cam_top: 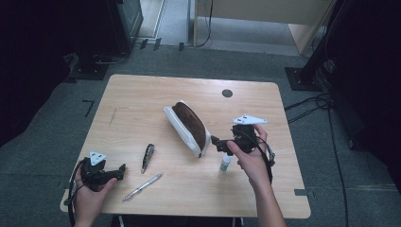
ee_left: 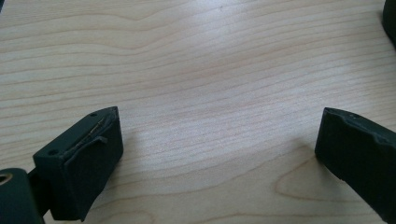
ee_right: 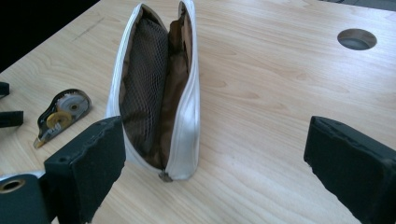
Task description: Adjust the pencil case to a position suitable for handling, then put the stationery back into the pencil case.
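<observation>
On a pale wood table (cam_top: 142, 94) over grey carpet, dim room, both jaws open, empty, perhaps glue stick (cam_top: 225, 163) nearby.

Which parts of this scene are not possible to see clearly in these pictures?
- Pouch: its bottom is hidden in the right gripper view by its own dark mesh lining; any contents cannot be told.
- Small white tube: in the high view, partly covered by the right gripper; too small to read.
- Pen: high view, too small for details.
- Dark thing: cut off by the left gripper view's right edge.
</observation>
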Demonstrator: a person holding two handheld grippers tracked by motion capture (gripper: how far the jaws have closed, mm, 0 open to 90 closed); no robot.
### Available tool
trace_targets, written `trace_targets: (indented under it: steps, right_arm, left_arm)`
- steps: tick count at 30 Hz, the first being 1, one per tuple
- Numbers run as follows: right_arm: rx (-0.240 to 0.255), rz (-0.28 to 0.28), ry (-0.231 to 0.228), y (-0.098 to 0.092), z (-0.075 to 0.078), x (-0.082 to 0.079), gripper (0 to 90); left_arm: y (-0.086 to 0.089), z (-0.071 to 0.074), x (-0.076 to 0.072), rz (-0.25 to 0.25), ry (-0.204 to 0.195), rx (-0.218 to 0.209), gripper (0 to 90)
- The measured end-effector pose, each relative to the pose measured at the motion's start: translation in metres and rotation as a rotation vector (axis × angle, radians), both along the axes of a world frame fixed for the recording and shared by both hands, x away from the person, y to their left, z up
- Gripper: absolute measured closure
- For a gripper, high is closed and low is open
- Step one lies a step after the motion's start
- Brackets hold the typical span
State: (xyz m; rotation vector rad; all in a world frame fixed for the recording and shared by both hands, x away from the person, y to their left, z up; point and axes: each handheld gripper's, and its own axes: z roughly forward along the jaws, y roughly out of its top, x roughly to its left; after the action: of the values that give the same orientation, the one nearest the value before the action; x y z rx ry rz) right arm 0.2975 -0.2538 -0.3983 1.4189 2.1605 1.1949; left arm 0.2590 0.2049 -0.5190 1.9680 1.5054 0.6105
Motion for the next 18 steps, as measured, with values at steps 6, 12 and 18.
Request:
trace_targets:
  steps: [6,12,18]
  right_arm:
    - [0.014,-0.027,-0.029,-0.018,-0.005,-0.018,8.0]
    - [0.029,-0.074,-0.046,-0.032,-0.014,-0.034,13.5]
    - [0.050,-0.080,-0.053,-0.039,-0.024,-0.047,16.1]
  left_arm:
    - [0.000,0.000,0.000,0.000,0.000,0.000,1.2]
    - [0.000,0.000,0.000,0.000,0.000,0.000,1.2]
    - [0.000,0.000,0.000,0.000,0.000,0.000,1.2]
